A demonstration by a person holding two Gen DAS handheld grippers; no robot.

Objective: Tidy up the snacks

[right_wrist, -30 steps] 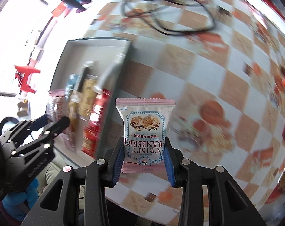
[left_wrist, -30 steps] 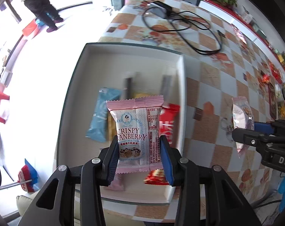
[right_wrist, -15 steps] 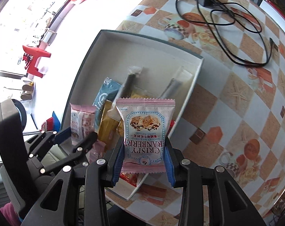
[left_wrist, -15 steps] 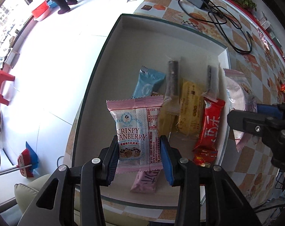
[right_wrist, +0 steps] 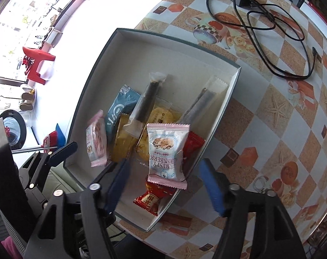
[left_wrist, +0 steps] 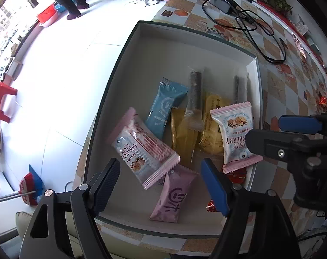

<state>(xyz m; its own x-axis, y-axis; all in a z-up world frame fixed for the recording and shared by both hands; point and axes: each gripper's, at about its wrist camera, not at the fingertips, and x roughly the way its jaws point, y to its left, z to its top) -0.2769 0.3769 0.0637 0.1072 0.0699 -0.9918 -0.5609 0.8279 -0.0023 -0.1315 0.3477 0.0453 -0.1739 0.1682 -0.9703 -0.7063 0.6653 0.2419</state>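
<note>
Both cranberry packets (left_wrist: 141, 149) (right_wrist: 166, 154) sit loose over the box (left_wrist: 128, 49), left gripper (left_wrist: 161, 183) and right gripper (right_wrist: 163, 185) spread wide, empty; light, crinkly, slippery film, likely best pinched at crimped seams.

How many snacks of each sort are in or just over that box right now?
Counted in or over the box:
Crispy Cranberry packets: 2
Dark sticks in clear wrappers: 2
Yellow packets: 2
Red packets: 2
Blue packet: 1
Lilac packet: 1
Total: 10
</note>
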